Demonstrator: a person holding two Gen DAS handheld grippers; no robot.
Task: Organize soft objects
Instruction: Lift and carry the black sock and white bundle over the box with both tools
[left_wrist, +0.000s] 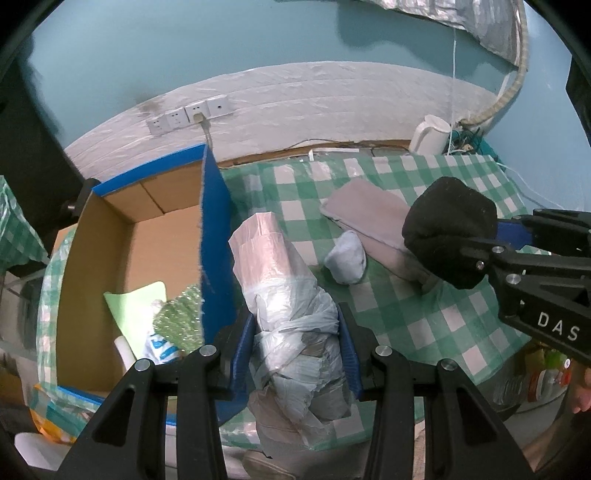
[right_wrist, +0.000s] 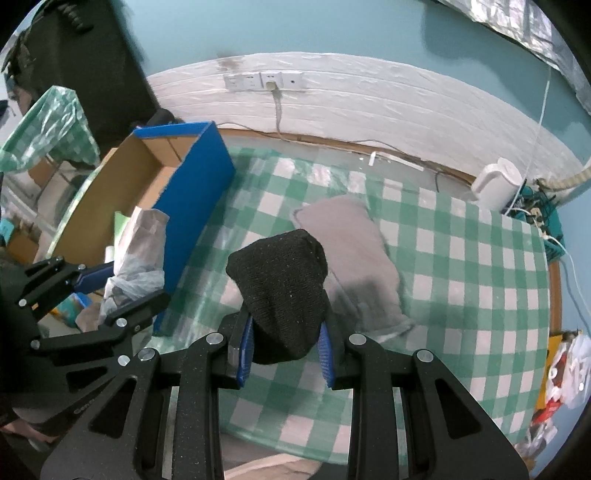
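With the left claw (left_wrist: 295, 343) gripping a plastic bag (left_wrist: 291, 295) and the right claw (right_wrist: 286, 350) gripping a black sock (right_wrist: 284, 288), both seem bound for the box (left_wrist: 110, 240).

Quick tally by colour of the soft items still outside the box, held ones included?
Black: 1, knit hat in right gripper
Grey-white: 1, plastic-wrapped bundle in left gripper
Grey: 1, folded cloth on the checked table
Light blue: 1, small balled item
Total: 4
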